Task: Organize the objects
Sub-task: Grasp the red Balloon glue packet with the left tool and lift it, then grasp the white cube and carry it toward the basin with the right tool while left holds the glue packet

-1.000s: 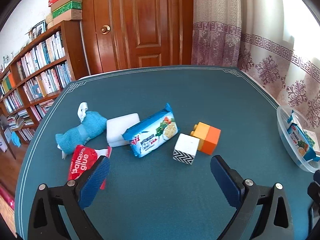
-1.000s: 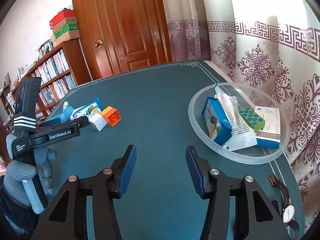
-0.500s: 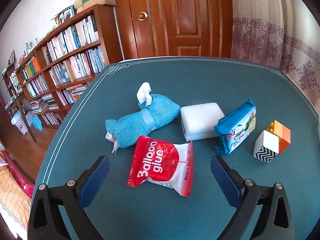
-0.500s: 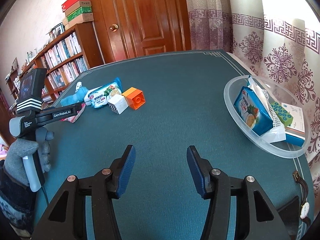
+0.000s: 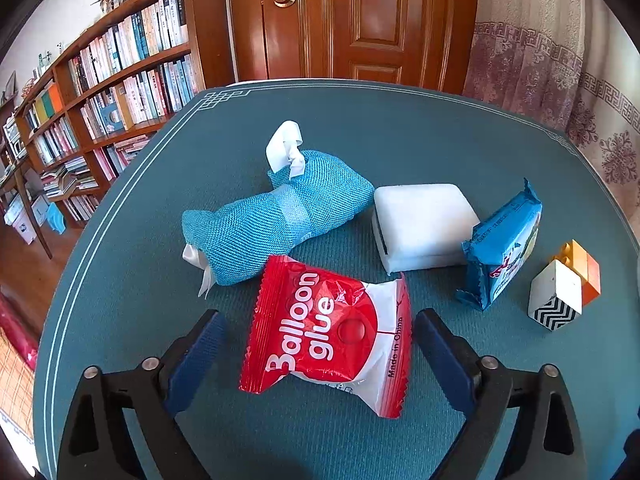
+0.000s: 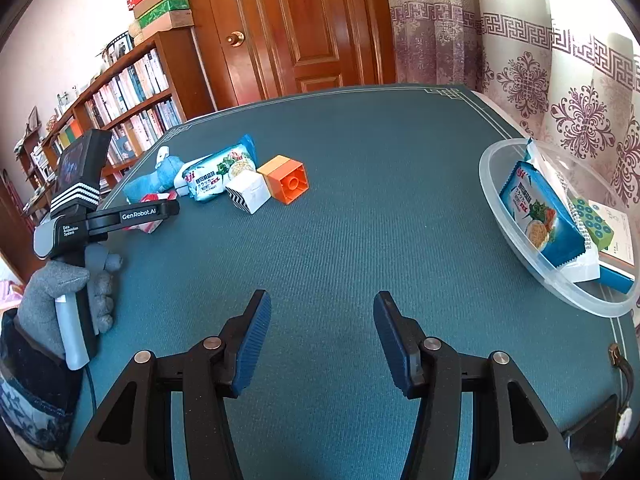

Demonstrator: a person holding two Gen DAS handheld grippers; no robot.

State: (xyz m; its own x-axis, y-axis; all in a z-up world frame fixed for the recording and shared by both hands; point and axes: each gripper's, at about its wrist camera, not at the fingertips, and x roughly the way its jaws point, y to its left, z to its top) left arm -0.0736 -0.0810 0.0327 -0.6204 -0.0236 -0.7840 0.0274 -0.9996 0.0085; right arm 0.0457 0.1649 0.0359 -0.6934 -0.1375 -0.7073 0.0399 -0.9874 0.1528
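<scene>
My left gripper [image 5: 318,342] is open, its fingers either side of a red "Balloon glue" packet [image 5: 332,330] lying flat on the teal table. Behind it lie a blue woven pouch [image 5: 276,220], a white block [image 5: 420,226], a blue snack pack [image 5: 504,244], a white zigzag cube [image 5: 554,296] and an orange brick [image 5: 582,270]. My right gripper [image 6: 322,336] is open and empty above bare table. A clear bowl [image 6: 508,236] at the right holds a blue snack pack [image 6: 538,220] and other items.
The table's left edge [image 5: 92,240] is close to the pouch, with a bookshelf [image 5: 100,80] and floor beyond. A wooden door [image 6: 304,28] and curtains stand behind the table. A wristwatch [image 6: 622,408] lies at the table's near right corner.
My left gripper has swung left and moved forward and down, so the red packet now lies between its fingers. My right gripper has turned slightly left; the bowl sits further right in its view.
</scene>
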